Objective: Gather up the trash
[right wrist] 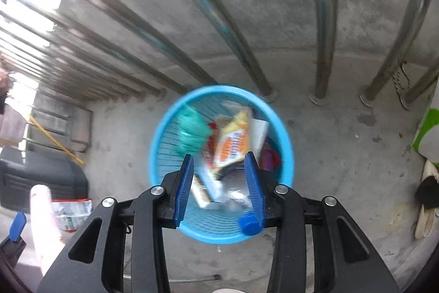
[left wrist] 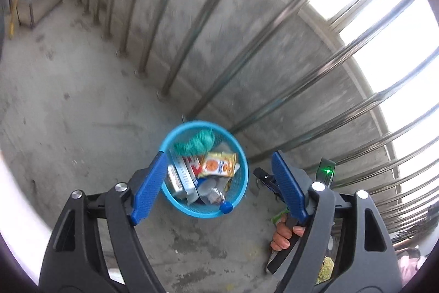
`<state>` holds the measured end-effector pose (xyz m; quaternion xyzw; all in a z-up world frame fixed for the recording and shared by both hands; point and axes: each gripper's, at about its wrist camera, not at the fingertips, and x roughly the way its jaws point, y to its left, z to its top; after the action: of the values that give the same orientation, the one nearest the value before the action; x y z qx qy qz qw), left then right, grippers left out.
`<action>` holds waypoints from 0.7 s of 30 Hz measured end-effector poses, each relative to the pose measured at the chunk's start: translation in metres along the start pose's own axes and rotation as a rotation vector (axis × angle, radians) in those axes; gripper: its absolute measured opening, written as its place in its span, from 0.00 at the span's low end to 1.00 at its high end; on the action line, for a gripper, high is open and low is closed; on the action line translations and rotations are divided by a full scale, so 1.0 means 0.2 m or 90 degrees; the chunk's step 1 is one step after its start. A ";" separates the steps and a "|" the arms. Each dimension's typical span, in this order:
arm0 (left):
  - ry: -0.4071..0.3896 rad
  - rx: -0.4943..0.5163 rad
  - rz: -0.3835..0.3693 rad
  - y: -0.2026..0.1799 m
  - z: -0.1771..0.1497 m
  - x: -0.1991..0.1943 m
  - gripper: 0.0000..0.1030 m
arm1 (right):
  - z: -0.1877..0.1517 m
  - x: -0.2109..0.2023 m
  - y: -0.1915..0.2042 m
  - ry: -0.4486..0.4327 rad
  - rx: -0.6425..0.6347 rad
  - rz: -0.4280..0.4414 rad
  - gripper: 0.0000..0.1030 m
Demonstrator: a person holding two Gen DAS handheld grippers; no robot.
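Note:
A round blue mesh trash basket [left wrist: 242,183] stands on the concrete floor by a metal railing; it also shows in the right wrist view [right wrist: 162,144]. It holds a green rag [left wrist: 198,142], an orange-and-yellow snack packet [left wrist: 218,165], a white box [left wrist: 182,179] and a clear bottle with a blue cap [left wrist: 226,207]. My left gripper [left wrist: 219,184] is open and empty above the basket. My right gripper [right wrist: 219,187] is open and empty, also above the basket; the packet [right wrist: 233,144] and blue cap [right wrist: 248,223] lie below it. The right gripper's body [left wrist: 277,183] shows in the left wrist view.
A concrete wall with metal railing bars [left wrist: 192,26] runs behind the basket. A crumpled plastic wrapper [right wrist: 72,213] lies on the floor at the left, beside a dark bin [right wrist: 41,177]. Sandals [right wrist: 426,197] and a green-and-white object [right wrist: 428,133] sit at the right.

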<state>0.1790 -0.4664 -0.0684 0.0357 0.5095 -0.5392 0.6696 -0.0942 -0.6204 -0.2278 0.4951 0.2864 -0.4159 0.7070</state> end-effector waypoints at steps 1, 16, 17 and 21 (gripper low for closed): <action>-0.024 0.007 0.005 -0.01 -0.01 -0.10 0.78 | 0.00 -0.04 0.06 -0.010 -0.019 0.011 0.38; -0.326 0.047 0.236 -0.09 -0.68 -1.33 0.91 | -0.52 -0.88 1.04 -0.144 -0.447 0.228 0.73; -0.340 0.042 0.267 -0.08 -0.77 -1.40 0.91 | -0.60 -0.92 1.09 -0.136 -0.481 0.251 0.77; -0.361 -0.022 0.363 -0.04 -1.03 -1.58 0.91 | -0.91 -0.99 1.26 -0.083 -0.590 0.318 0.84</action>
<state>0.0729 -0.1301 0.0649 0.0146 0.2834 -0.3119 0.9068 0.0288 -0.3486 -0.0117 0.1567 0.2690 -0.0943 0.9456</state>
